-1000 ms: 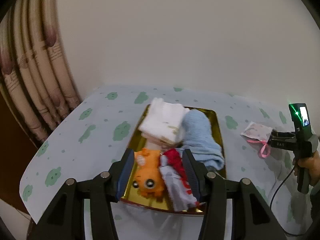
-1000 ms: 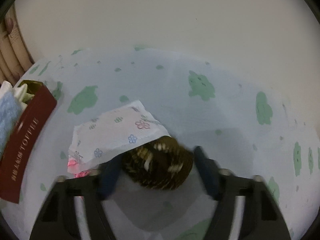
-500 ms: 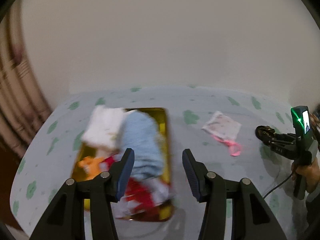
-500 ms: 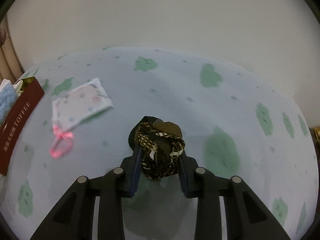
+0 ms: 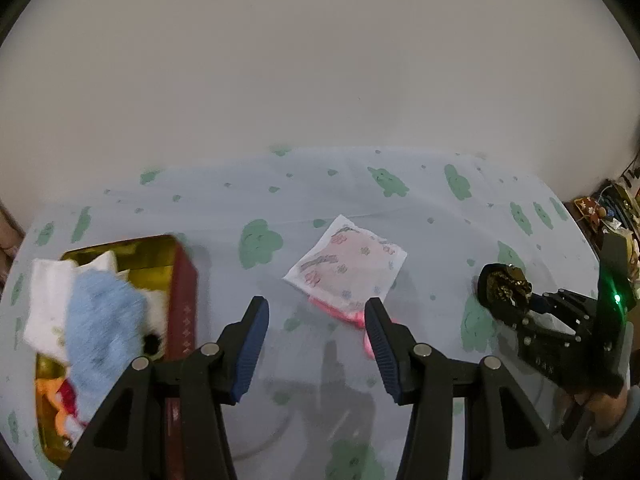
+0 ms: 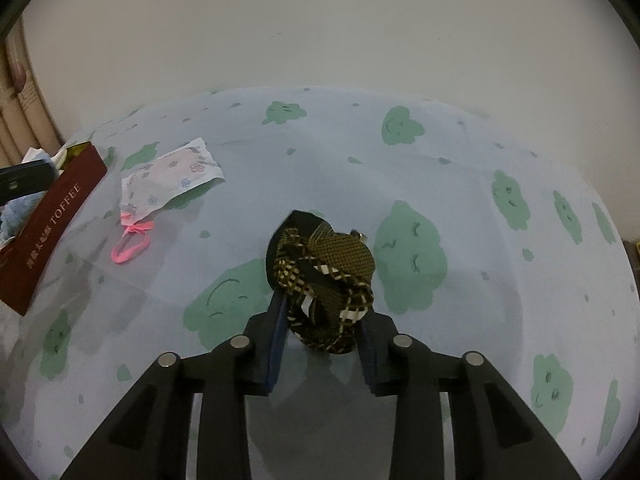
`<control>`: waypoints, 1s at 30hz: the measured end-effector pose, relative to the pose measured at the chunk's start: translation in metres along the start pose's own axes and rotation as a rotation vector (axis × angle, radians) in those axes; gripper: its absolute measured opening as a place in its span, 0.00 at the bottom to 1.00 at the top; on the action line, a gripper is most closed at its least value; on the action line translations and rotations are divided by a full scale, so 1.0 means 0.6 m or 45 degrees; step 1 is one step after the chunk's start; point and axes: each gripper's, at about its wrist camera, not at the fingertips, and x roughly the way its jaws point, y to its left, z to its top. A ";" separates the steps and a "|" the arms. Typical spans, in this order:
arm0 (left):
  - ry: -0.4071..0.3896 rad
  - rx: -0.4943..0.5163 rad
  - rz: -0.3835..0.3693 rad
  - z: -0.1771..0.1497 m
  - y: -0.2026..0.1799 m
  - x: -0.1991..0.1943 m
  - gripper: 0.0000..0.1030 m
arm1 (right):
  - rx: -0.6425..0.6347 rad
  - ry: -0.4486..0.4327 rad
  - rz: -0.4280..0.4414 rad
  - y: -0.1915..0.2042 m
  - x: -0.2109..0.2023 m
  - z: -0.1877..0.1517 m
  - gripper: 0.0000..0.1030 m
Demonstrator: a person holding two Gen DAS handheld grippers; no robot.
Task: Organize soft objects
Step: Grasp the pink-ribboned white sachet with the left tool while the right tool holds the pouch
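Olive-plaid cloth bundle (image 6: 324, 280) now pinched in my right gripper (image 6: 322, 344), jaws just easing wider; my left gripper (image 5: 316, 344), spread empty, swinging from tin (image 6: 52, 216) reading "TOFFEE" toward floral pouch (image 5: 348, 268).

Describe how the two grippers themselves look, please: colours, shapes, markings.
Both the left gripper and the right gripper have black angular frames, silver round bolts and ribbed blue pads on the jaws. The right one has a black handle with a green light.

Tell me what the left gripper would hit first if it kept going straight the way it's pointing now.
Probably the floral pouch, or its pink ribbon loop at the near edge. The left gripper is open and empty, aimed down at them; depth is hard to judge, so it might meet the tablecloth first.
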 end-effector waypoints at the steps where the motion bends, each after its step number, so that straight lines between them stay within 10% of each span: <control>1: 0.008 -0.007 -0.009 0.003 -0.001 0.007 0.50 | -0.018 -0.001 -0.001 0.000 0.003 0.004 0.37; 24: 0.070 -0.036 -0.021 0.030 -0.009 0.087 0.50 | -0.061 -0.057 0.069 -0.030 0.040 0.048 0.74; 30: 0.097 0.007 -0.014 0.032 -0.018 0.097 0.50 | -0.098 -0.066 0.061 -0.014 0.048 0.050 0.36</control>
